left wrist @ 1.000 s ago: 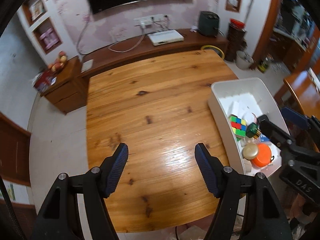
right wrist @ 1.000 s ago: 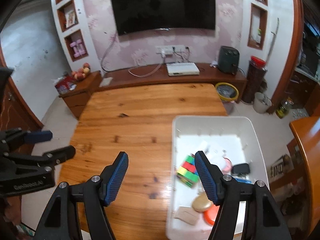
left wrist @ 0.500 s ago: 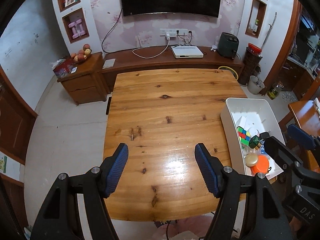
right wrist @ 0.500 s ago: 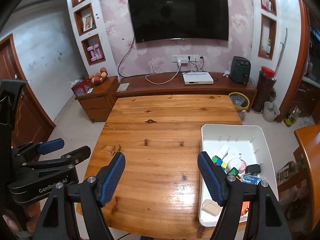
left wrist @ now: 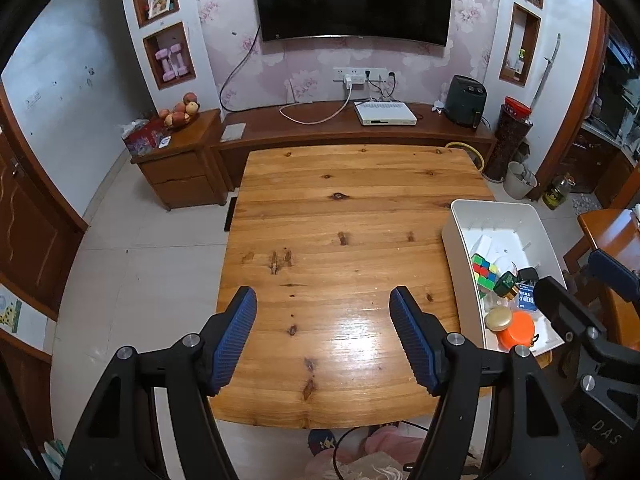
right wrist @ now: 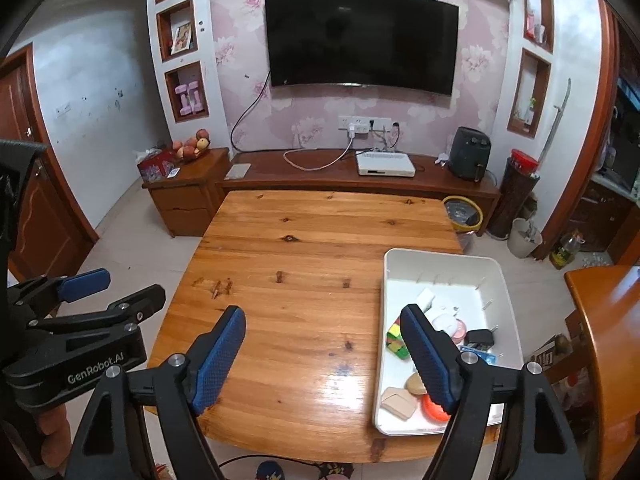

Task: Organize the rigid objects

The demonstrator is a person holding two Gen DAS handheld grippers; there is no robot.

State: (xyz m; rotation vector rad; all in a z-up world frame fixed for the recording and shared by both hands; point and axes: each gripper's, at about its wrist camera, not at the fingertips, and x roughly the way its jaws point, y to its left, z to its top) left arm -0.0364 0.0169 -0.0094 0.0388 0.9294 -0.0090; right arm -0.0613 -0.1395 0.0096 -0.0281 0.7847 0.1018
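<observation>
Both grippers' jaws gape empty — white bin (right wrist: pixel 442 258) hugs table's (right wrist: pixel 304 264) right edge.

A wooden table (left wrist: pixel 344 240) bears a white bin (left wrist: pixel 456 236) near its right edge.

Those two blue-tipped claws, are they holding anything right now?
No. The left gripper and right gripper are both open with nothing between their fingers; the objects lie in the white bin.

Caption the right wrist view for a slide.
Right gripper, jaws open and empty, above the wooden table; white bin of small objects at right.
</observation>
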